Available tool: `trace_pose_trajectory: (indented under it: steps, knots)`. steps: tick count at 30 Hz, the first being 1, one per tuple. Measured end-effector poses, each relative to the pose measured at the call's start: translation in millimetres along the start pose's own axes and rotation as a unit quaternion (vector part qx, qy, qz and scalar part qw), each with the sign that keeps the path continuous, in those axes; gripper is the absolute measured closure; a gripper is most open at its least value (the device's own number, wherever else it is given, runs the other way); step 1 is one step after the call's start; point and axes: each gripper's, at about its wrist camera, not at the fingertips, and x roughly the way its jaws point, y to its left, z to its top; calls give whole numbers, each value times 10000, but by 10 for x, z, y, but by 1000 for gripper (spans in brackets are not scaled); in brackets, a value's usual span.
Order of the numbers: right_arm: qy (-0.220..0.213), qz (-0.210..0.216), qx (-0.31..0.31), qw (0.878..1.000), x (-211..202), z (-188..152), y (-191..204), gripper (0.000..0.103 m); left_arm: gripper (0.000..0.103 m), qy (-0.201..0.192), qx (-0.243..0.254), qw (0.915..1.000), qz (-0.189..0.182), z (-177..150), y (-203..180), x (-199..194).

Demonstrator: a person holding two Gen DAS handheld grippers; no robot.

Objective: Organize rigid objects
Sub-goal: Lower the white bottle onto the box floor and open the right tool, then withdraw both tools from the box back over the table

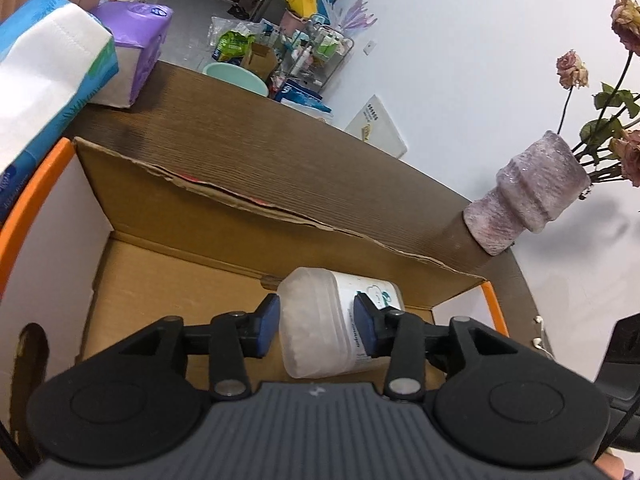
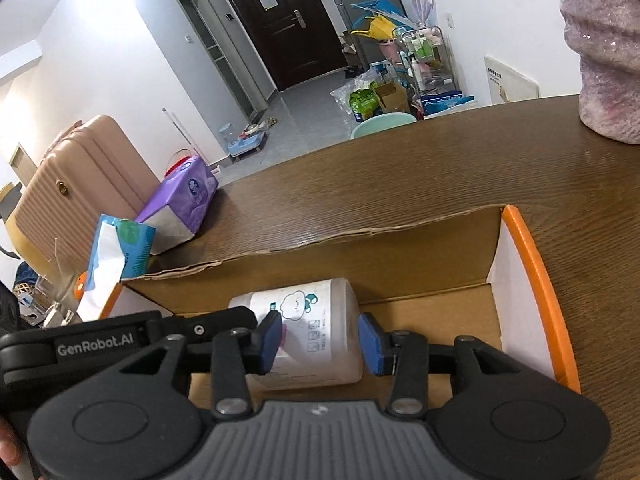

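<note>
A white translucent plastic container [image 1: 312,304] [image 2: 316,312] with a cloud drawing on its label lies on its side on the floor of an open cardboard box [image 1: 200,216] [image 2: 400,256] with an orange rim. My left gripper [image 1: 316,326] straddles one end of it. The blue pads stand close at either side and do not squeeze it. My right gripper [image 2: 320,338] straddles the other end the same way, with its right pad just off the container's edge. One finger [image 2: 240,318] of my left gripper shows in the right wrist view, reaching in from the left.
The box sits on a brown wooden table [image 1: 280,140] [image 2: 440,160]. A blue tissue pack [image 1: 48,80] [image 2: 120,252] and a purple one [image 1: 136,40] [image 2: 188,200] lie at its left. A pinkish vase [image 1: 532,196] [image 2: 604,60] of dried roses stands at the far right. Floor clutter lies beyond.
</note>
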Motion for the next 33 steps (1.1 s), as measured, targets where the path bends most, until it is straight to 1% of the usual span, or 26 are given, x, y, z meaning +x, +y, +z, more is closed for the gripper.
trace_pose_trajectory:
  steps: [3,5,7,10,13,15,17,18,19,21,23,24,28,30,33]
  knots:
    - [-45,-196,-151,9997,-29,17,53,56,53,-80,206,9995,231,20,-61,-103]
    - [-83,-347,-287,9990,-97,45,116,55,51,-180,334,9988,296,30,-103,-260]
    - [-147,-384,-358,9985,-215,86,164,54,47,-314,450,9980,326,37,-145,-452]
    - [-352,-436,-449,9974,-490,118,249,45,43,-489,600,9960,448,11,-203,-748]
    - [-484,-510,-562,9959,-800,93,346,44,42,-596,684,9944,544,-49,-259,-1055]
    - [-541,-548,-686,9947,-1006,50,428,43,35,-709,732,9933,548,-118,-288,-1295]
    - [-615,-588,-818,9930,-1219,-5,507,42,34,-798,860,9915,563,-199,-318,-1536]
    - [-661,-628,-906,9917,-1341,-38,559,42,32,-847,966,9901,574,-249,-357,-1662]
    - [-708,-661,-981,9905,-1456,-77,604,41,29,-907,1062,9885,582,-301,-397,-1781]
    - [-791,-692,-1088,9885,-1680,-162,678,39,21,-1056,1274,9846,569,-440,-479,-2042]
    - [-858,-690,-1166,9871,-1899,-276,742,36,19,-1156,1511,9805,497,-614,-554,-2276]
    - [-902,-698,-1191,9863,-2002,-339,768,35,15,-1186,1619,9785,479,-710,-589,-2369]
    - [-1071,-753,-1283,9831,-2350,-634,848,33,11,-1331,2057,9678,581,-1163,-699,-2714]
    - [-1225,-765,-1404,9795,-2540,-812,894,29,9,-1449,2231,9620,610,-1386,-719,-2898]
    - [-1545,-852,-1655,9703,-2814,-1118,982,22,5,-1687,2322,9560,614,-1677,-713,-3181]
